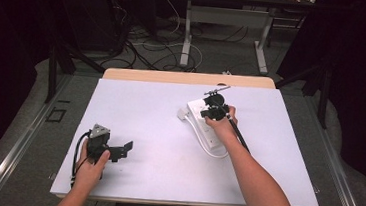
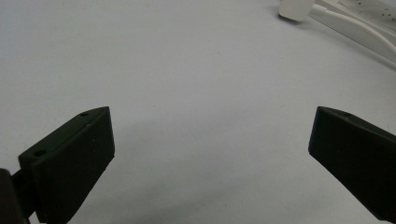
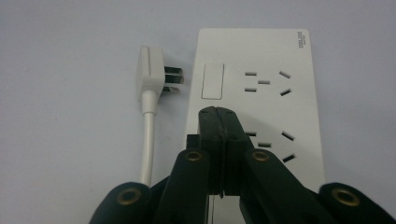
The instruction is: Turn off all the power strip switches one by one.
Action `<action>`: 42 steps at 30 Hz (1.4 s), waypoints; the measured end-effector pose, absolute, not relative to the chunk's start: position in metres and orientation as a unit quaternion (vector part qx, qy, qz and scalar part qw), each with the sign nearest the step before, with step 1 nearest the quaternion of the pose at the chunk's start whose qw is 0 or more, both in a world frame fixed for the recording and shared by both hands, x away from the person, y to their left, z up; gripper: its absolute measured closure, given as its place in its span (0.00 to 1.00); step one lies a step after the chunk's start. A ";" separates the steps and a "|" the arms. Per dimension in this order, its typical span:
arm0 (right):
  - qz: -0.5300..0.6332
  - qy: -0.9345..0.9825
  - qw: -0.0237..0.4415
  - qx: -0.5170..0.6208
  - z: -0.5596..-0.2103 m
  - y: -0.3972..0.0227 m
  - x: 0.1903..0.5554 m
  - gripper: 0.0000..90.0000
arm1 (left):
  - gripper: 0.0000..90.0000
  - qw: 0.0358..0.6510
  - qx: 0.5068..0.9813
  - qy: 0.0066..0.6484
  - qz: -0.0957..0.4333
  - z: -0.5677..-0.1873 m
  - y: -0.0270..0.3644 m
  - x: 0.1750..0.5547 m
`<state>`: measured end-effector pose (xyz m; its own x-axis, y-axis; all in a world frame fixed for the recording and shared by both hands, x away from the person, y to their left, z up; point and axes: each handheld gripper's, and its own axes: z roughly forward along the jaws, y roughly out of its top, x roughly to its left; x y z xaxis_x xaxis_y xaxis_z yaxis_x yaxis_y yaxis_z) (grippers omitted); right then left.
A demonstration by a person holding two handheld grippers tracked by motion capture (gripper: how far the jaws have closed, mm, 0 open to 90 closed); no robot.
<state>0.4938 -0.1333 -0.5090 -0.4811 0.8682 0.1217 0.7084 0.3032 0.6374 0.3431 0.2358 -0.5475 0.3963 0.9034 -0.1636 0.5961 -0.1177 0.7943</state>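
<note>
While the white tabletop (image 1: 145,110) stands over a grey floor (image 1: 32,135) strewn with cables (image 1: 146,44), the left hand-held gripper (image 1: 126,148) rests with jaws apart; the right hand-held gripper (image 3: 219,123), jaws together, is over the power strip (image 3: 303,107) beside its plug (image 3: 152,72).

The pale lavender-white flat table top (image 1: 150,105) lies bare across its whole left and middle stretch, so a gripper could pass freely there; the only obstacles sit right of centre: a white rectangular plastic power strip (image 1: 204,122) lying flat, its white three-pin plug (image 3: 154,74) resting just beside the strip's switch end, pins pointing at it, and its white round cord (image 3: 148,140) running alongside the strip's edge; the near right corner is open too
</note>
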 end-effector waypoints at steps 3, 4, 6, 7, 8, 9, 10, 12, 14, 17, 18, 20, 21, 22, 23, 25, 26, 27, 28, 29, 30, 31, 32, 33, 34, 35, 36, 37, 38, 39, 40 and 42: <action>0.324 0.798 0.125 0.492 -0.511 -0.132 0.496 1.00 | 0.00 0.417 0.724 0.518 0.184 -0.548 0.236 0.343; 0.320 0.799 0.120 0.495 -0.511 -0.131 0.497 1.00 | 0.00 0.417 0.724 0.518 0.184 -0.548 0.236 0.343; 0.323 0.797 0.123 0.495 -0.512 -0.131 0.499 1.00 | 0.00 0.419 0.723 0.518 0.184 -0.548 0.235 0.343; 0.323 0.798 0.125 0.493 -0.513 -0.131 0.500 1.00 | 0.00 0.418 0.723 0.518 0.184 -0.548 0.235 0.343; 0.323 0.798 0.125 0.493 -0.513 -0.131 0.500 1.00 | 0.00 0.416 0.725 0.517 0.183 -0.548 0.236 0.343; 0.323 0.797 0.125 0.495 -0.514 -0.130 0.500 1.00 | 0.00 0.416 0.725 0.518 0.184 -0.548 0.236 0.343; 0.323 0.797 0.124 0.496 -0.514 -0.129 0.501 1.00 | 0.00 0.417 0.724 0.517 0.183 -0.548 0.236 0.343; 0.324 0.797 0.121 0.495 -0.515 -0.128 0.502 1.00 | 0.00 0.417 0.724 0.518 0.184 -0.548 0.236 0.343; 0.323 0.796 0.124 0.496 -0.516 -0.128 0.502 1.00 | 0.00 0.417 0.724 0.518 0.184 -0.548 0.236 0.343; 0.328 0.795 0.122 0.495 -0.518 -0.127 0.503 1.00 | 0.00 0.417 0.724 0.518 0.184 -0.548 0.236 0.343; 0.327 0.795 0.122 0.497 -0.518 -0.126 0.503 1.00 | 0.00 0.418 0.723 0.518 0.184 -0.548 0.236 0.343; 0.320 0.796 0.124 0.498 -0.519 -0.125 0.504 1.00 | 0.00 0.419 0.723 0.518 0.184 -0.548 0.236 0.343; 0.320 0.796 0.124 0.498 -0.519 -0.125 0.504 1.00 | 0.00 0.420 0.721 0.519 0.184 -0.548 0.236 0.343; 0.319 0.796 0.123 0.499 -0.520 -0.125 0.504 1.00 | 0.00 0.420 0.721 0.519 0.184 -0.548 0.236 0.343; 0.319 0.796 0.124 0.498 -0.520 -0.124 0.505 1.00 | 0.00 0.420 0.721 0.519 0.184 -0.548 0.236 0.343; 0.319 0.796 0.125 0.498 -0.521 -0.124 0.505 1.00 | 0.00 0.420 0.722 0.519 0.184 -0.548 0.236 0.343; 0.320 0.797 0.126 0.497 -0.521 -0.124 0.505 1.00 | 0.00 0.420 0.721 0.519 0.184 -0.548 0.236 0.343; 0.320 0.795 0.124 0.500 -0.521 -0.124 0.505 1.00 | 0.00 0.420 0.721 0.519 0.184 -0.548 0.236 0.343; 0.321 0.795 0.125 0.500 -0.521 -0.124 0.505 1.00 | 0.00 0.420 0.721 0.520 0.183 -0.548 0.236 0.343; 0.320 0.796 0.124 0.498 -0.521 -0.124 0.506 1.00 | 0.00 0.420 0.721 0.520 0.183 -0.548 0.236 0.343; 0.318 0.797 0.125 0.498 -0.521 -0.123 0.506 1.00 | 0.00 0.420 0.721 0.520 0.183 -0.548 0.236 0.343; 0.317 0.797 0.127 0.497 -0.521 -0.123 0.506 1.00 | 0.00 0.420 0.721 0.520 0.183 -0.548 0.237 0.343; 0.319 0.798 0.123 0.496 -0.522 -0.123 0.506 1.00 | 0.00 0.420 0.721 0.520 0.183 -0.548 0.237 0.343; 0.318 0.799 0.124 0.496 -0.522 -0.122 0.506 1.00 | 0.00 0.421 0.720 0.520 0.183 -0.548 0.237 0.343; 0.317 0.799 0.126 0.496 -0.522 -0.122 0.506 1.00 | 0.00 0.420 0.721 0.519 0.183 -0.548 0.237 0.343; 0.317 0.799 0.125 0.496 -0.523 -0.122 0.507 1.00 | 0.00 0.420 0.721 0.520 0.183 -0.548 0.237 0.343; 0.317 0.798 0.125 0.497 -0.523 -0.121 0.507 1.00 | 0.00 0.421 0.720 0.520 0.183 -0.548 0.237 0.343; 0.318 0.798 0.125 0.496 -0.523 -0.121 0.507 1.00 | 0.00 0.421 0.720 0.521 0.183 -0.548 0.237 0.343; 0.320 0.799 0.128 0.493 -0.523 -0.122 0.507 1.00 | 0.00 0.421 0.720 0.521 0.183 -0.548 0.237 0.343; 0.320 0.799 0.128 0.494 -0.523 -0.121 0.507 1.00 | 0.00 0.421 0.720 0.520 0.183 -0.548 0.236 0.343; 0.319 0.799 0.129 0.494 -0.523 -0.122 0.507 1.00 | 0.00 0.421 0.720 0.521 0.183 -0.548 0.236 0.342; 0.317 0.799 0.128 0.495 -0.523 -0.121 0.506 1.00 | 0.00 0.421 0.720 0.520 0.183 -0.548 0.237 0.343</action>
<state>0.5061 -0.1212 -0.5233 -0.4781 0.8716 0.1086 0.7093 0.3102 0.6330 0.3425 0.2365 -0.5477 0.3921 0.9034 -0.1737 0.5952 -0.1052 0.7967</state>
